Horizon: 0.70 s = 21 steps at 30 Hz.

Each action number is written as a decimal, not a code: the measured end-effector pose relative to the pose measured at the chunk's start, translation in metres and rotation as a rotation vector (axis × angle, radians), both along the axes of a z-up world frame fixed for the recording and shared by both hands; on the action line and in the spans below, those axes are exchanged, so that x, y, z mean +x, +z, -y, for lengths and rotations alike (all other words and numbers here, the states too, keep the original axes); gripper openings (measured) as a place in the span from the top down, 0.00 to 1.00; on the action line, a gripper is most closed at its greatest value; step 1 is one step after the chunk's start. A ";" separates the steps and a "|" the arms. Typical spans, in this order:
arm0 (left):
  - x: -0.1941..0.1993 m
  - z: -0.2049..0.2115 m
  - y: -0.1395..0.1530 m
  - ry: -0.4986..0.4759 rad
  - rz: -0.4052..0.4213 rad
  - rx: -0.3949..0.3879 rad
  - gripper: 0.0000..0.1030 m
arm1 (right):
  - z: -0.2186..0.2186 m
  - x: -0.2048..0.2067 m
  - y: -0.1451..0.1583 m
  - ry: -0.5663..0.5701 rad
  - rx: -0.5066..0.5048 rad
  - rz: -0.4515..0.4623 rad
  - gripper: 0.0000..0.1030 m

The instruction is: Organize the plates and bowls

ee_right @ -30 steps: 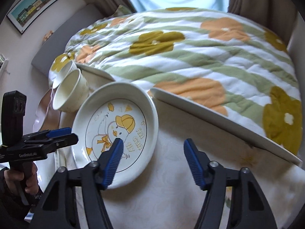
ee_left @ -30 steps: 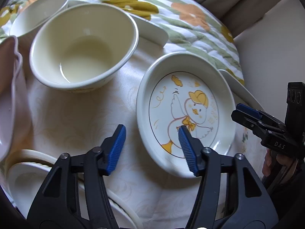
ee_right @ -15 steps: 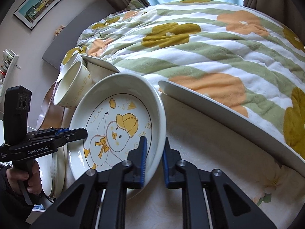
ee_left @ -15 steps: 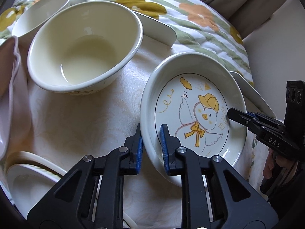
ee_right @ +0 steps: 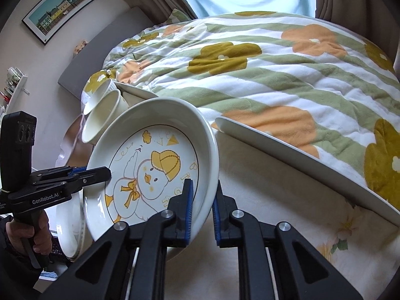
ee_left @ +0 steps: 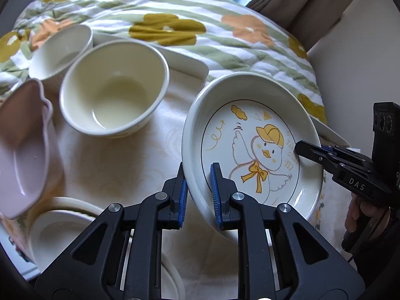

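A white deep plate with a duck drawing (ee_left: 252,150) is held off the table between both grippers. My left gripper (ee_left: 197,187) is shut on its left rim. My right gripper (ee_right: 202,200) is shut on its right rim (ee_right: 207,165); it also shows in the left wrist view (ee_left: 310,151). A large cream bowl (ee_left: 112,92) and a smaller cream bowl (ee_left: 60,50) stand on the table to the left. A pink dish (ee_left: 22,150) is at the far left. White stacked plates (ee_left: 57,227) lie at the lower left.
The table has a cream cloth (ee_left: 120,165) and white raised edges (ee_right: 300,155). A flowered quilt on a bed (ee_right: 275,70) lies right behind it. A wall (ee_left: 350,62) is to the right.
Both grippers closed on opposite rims of the duck plate, then lifted it; the plate now sits higher and tilted, clear of the cloth.
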<state>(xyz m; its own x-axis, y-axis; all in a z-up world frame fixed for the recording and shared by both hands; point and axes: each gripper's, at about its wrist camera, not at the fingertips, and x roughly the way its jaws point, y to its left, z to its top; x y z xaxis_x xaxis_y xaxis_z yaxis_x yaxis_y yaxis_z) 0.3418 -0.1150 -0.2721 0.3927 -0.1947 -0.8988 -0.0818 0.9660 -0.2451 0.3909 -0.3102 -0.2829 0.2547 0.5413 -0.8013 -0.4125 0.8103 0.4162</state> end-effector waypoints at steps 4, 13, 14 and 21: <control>-0.018 -0.009 0.030 -0.041 0.052 0.003 0.85 | -0.004 -0.019 0.028 -0.033 0.004 0.036 0.87; -0.069 -0.055 0.076 -0.157 0.128 -0.009 0.85 | -0.040 -0.092 0.082 -0.155 -0.016 0.103 0.87; -0.076 -0.063 0.079 -0.171 0.129 -0.007 0.85 | -0.047 -0.101 0.083 -0.168 -0.020 0.100 0.87; -0.114 -0.112 0.068 -0.258 0.105 -0.005 0.85 | -0.094 -0.159 0.069 -0.251 -0.026 0.051 0.87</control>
